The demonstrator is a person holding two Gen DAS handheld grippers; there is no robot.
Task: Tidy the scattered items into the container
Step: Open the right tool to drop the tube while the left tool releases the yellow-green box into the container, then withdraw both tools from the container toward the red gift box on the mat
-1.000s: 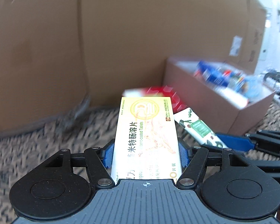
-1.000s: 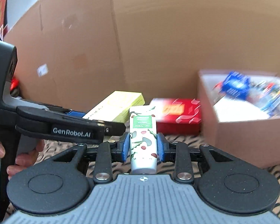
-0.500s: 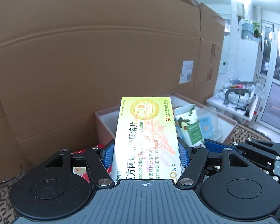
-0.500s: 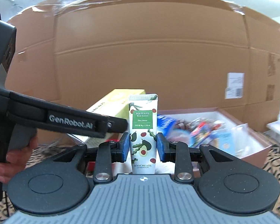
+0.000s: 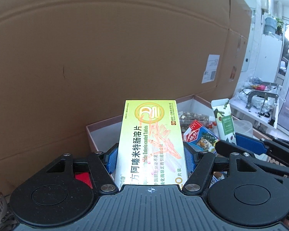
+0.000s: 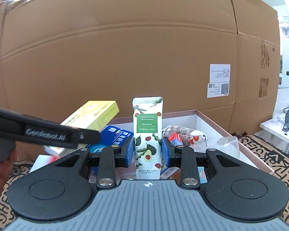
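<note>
Now both loads hang mid-frame over the container (image 6: 217, 123): left gripper (image 5: 150, 158) pinches the tablet box (image 5: 151, 142), right gripper (image 6: 148, 151) clamps the hand-cream tube (image 6: 147, 134). Next, probably lower and release inside.

left gripper (image 5: 150, 157) has its jaws clamped tight, held level and pointing forward; right gripper (image 6: 148, 151) just beside it, jaws pinched shut too
</note>
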